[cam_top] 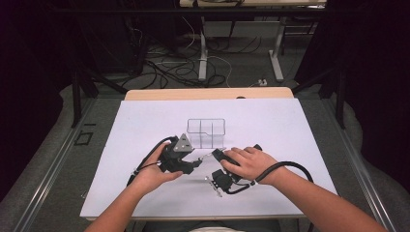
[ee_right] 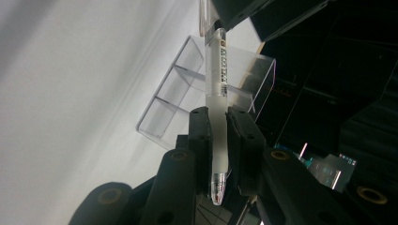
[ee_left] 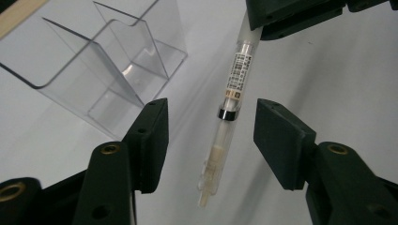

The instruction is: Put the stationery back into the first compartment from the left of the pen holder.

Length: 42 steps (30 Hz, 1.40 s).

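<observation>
A frosted white pen with a printed label [ee_left: 237,75] is held off the white table. My right gripper [ee_right: 218,117] is shut on its barrel near one end, and the tip pokes out behind the jaws. The pen's other end lies between the jaws of my left gripper [ee_left: 210,123], which stand open on both sides of it with a gap to each pad. In the high view the left gripper [cam_top: 195,163] and the right gripper [cam_top: 216,154] meet at the table's middle, with the pen [cam_top: 206,157] bridging them. The right gripper's jaws [ee_left: 291,14] grip the pen's far end in the left gripper view.
A clear plastic organizer with several compartments [cam_top: 207,132] stands just behind the grippers and looks empty [ee_left: 108,70]. A white sheet [cam_top: 270,125] covers the table. Cables trail from both grippers toward the front edge. Beyond the table are desk legs and floor cables.
</observation>
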Tool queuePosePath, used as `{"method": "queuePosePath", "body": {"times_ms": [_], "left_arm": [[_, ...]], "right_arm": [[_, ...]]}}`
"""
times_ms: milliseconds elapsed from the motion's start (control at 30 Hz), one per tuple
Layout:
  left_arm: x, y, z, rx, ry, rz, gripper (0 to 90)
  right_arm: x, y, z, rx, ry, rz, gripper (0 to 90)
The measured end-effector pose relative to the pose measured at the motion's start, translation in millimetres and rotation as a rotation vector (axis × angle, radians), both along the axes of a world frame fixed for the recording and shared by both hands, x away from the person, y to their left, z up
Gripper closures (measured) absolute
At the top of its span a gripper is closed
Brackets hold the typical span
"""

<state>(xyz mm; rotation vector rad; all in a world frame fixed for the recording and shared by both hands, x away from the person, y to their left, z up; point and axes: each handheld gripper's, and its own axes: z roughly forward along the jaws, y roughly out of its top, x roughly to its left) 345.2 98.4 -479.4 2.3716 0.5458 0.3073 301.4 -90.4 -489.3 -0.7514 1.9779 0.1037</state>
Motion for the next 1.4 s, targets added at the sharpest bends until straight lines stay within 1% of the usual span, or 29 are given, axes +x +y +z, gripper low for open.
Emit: {"method": "queuePosePath", "body": {"times_ms": [33,100,133,167,200,233,267,300,333,433,500,533,567,600,633,667,700,733,833,933,1100,1233,1300,1333,1400], "left_arm": [[-0.3,-1.1,-0.7,0.008,0.007,-0.004,47.9],[-1.3,-3.2,-2.5,0.018,0.020,-0.016,50.4],[-1.3,-3.9,-2.4,0.042,0.020,-0.029,51.9],[-1.8,-5.0,-3.3,0.047,0.024,-0.035,53.2],[-2.0,-5.7,-3.6,0.052,0.026,-0.041,54.6],[-2.5,-6.8,-4.4,0.054,0.025,-0.049,56.2],[-3.1,-7.7,-4.8,0.058,0.020,-0.052,57.7],[-3.3,-8.3,-4.4,0.065,0.025,-0.062,59.5],[-4.0,-9.2,-4.6,0.064,0.033,-0.065,60.8],[-6.7,-12.6,-5.1,0.081,0.042,-0.080,64.6],[-7.8,-14.6,-5.6,0.092,0.045,-0.089,66.8],[-8.0,-15.1,-5.8,0.096,0.044,-0.091,68.1],[-8.5,-16.1,-6.7,0.099,0.042,-0.093,69.4],[-8.5,-16.5,-7.1,0.106,0.042,-0.098,70.6],[-8.5,-16.9,-7.2,0.113,0.049,-0.103,71.7],[-8.4,-17.3,-7.8,0.110,0.055,-0.111,72.4],[-9.1,-18.1,-8.3,0.118,0.041,-0.101,72.6],[-8.5,-18.1,-8.2,0.118,0.057,-0.115,73.5],[-8.9,-18.9,-8.1,0.128,0.061,-0.127,75.9],[-9.3,-19.5,-8.4,0.133,0.058,-0.125,78.3],[-8.8,-19.6,-8.1,0.147,0.066,-0.124,78.8],[-7.5,-18.5,-8.2,0.136,0.080,-0.123,78.9],[-7.2,-18.1,-8.6,0.126,0.085,-0.113,79.0],[-6.1,-17.3,-8.4,0.127,0.082,-0.116,79.0],[-4.5,-15.7,-7.9,0.125,0.089,-0.098,79.1]], "right_arm": [[-1.0,1.6,0.0,-0.009,-0.009,0.021,80.5],[-3.5,2.1,-1.8,0.002,-0.011,0.030,80.5],[-5.4,2.7,-2.6,-0.001,-0.011,0.034,80.5],[-6.2,3.5,-3.1,-0.010,-0.013,0.046,80.5],[-7.4,3.7,-4.1,-0.009,-0.018,0.053,80.6],[-8.9,3.5,-5.1,-0.008,-0.013,0.042,80.5],[-10.1,4.1,-5.8,-0.016,-0.017,0.050,80.6],[-11.2,4.3,-6.6,-0.014,-0.017,0.052,80.5],[-11.8,4.8,-7.1,-0.021,-0.018,0.056,80.5],[-13.3,7.3,-7.8,-0.039,-0.023,0.077,80.5],[-14.6,8.0,-9.2,-0.034,-0.018,0.087,80.5],[-15.6,9.1,-8.8,-0.048,-0.020,0.095,80.5],[-15.9,9.5,-9.4,-0.048,-0.025,0.102,80.5],[-17.2,9.6,-10.3,-0.050,-0.016,0.099,80.6],[-18.0,9.8,-11.2,-0.045,-0.018,0.100,80.5],[-18.3,10.9,-11.3,-0.053,-0.022,0.113,80.5],[-18.9,11.3,-11.5,-0.062,-0.019,0.113,80.5],[-19.4,11.1,-12.6,-0.057,-0.017,0.111,80.5],[-20.1,11.6,-14.2,-0.061,-0.022,0.117,80.6],[-20.0,12.7,-14.5,-0.063,-0.022,0.122,80.6],[-19.6,13.0,-15.2,-0.054,-0.013,0.122,80.5],[-19.1,13.3,-15.6,-0.046,-0.007,0.118,80.4],[-18.8,13.6,-15.7,-0.049,-0.010,0.116,80.0],[-18.5,13.7,-15.6,-0.044,-0.015,0.119,79.6],[-18.1,14.1,-15.0,-0.038,-0.009,0.121,75.9]]}}
